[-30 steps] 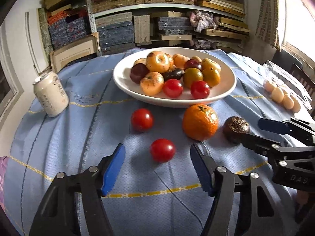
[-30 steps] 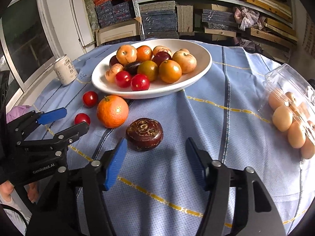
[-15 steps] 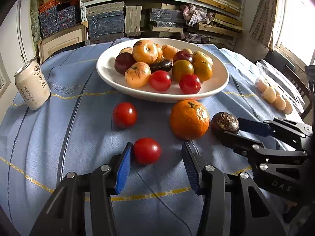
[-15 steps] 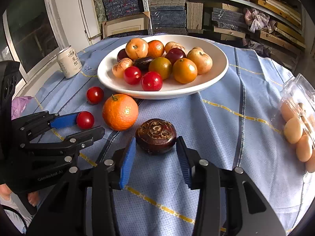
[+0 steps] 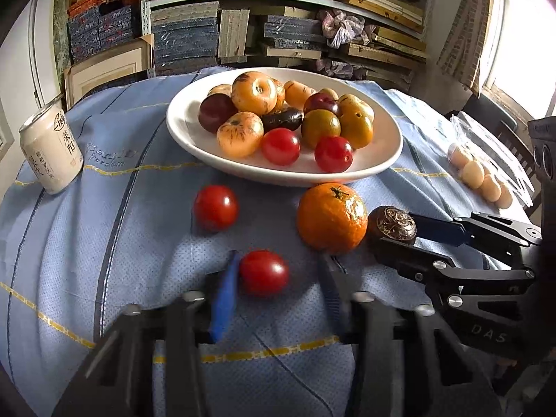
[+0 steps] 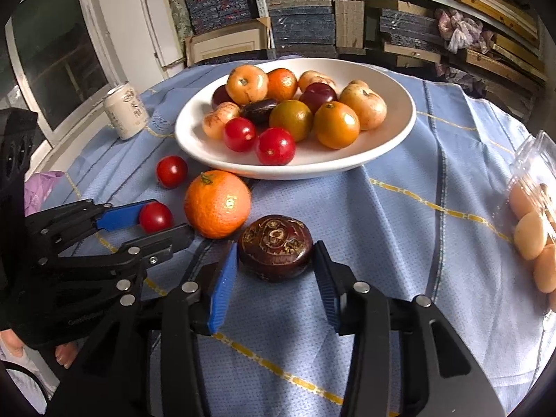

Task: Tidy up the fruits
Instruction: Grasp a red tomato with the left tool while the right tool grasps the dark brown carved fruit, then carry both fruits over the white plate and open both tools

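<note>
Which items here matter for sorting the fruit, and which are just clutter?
Job: near tomato, far tomato, orange, dark brown fruit, all loose on the cloth; white bowl of fruit.
Clutter: drink can, eggs in clear carton, stacked shelves behind.

Can (image 5: 52, 149): we read Chinese characters "莱阳", remaining print illegible | Tablecloth (image 5: 104, 243): we read stitched "freedom", line above it unclear | Right gripper (image 5: 413, 234) body: we read "DAS" | Left gripper (image 6: 166, 224) body: lettering too blurred to read
</note>
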A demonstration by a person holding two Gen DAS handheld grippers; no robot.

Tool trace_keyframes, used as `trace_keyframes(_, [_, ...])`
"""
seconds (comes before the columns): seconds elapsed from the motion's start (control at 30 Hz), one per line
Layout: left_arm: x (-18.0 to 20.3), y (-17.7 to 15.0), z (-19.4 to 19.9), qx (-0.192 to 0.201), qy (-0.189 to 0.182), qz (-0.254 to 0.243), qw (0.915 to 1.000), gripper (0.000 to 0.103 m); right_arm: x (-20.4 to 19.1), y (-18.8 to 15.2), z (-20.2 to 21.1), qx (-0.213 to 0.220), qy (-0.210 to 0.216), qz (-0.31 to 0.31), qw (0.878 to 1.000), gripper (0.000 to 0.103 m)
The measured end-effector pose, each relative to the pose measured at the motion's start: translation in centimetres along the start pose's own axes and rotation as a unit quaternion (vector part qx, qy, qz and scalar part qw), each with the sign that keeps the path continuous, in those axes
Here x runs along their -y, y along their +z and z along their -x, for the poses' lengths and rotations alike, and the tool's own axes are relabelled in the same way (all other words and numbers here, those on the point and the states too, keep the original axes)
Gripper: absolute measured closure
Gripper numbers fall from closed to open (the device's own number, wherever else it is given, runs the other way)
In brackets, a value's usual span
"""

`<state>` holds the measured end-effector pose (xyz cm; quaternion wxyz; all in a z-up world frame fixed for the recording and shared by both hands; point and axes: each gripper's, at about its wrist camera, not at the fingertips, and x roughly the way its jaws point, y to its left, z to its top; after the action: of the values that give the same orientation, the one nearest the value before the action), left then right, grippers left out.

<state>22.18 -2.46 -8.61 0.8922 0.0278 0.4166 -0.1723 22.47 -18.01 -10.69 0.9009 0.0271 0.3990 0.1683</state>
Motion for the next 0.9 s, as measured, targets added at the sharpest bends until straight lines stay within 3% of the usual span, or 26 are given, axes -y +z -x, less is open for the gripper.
trace_keyframes(0.17, [0.4,-0.3,1.1,0.025,0.0,-0.011,0.9996,0.076,-0.3,-0.4,1.2,0.022,-0.009,0.016,1.0,0.06])
trace_keyframes(0.43, [0.1,-0.7,1.5,0.027,-0.008,-0.003,0.9996,0.076,0.1,-1.0,2.2,0.032,-0.008,0.016,0.999,0.06])
trace_keyframes(0.6, [0.1,0.0,4.0,0.066,0.009,-0.002,0.9978,0.077,0.5,-0.5,4.8,0.072,-0.014,0.006,0.997,0.06])
trace_keyframes(0.7, [0.0,2.3,6.4,0.098,0.034,-0.014,0.9945,0.077,1.2,1.4,8.2,0.117,-0.016,-0.003,0.993,0.06])
trace_keyframes(0.9, [-1.1,10.7,8.7,0.129,0.046,-0.008,0.9906,0.076,2.2,7.8,13.3,0.185,-0.035,-0.007,0.982,0.06])
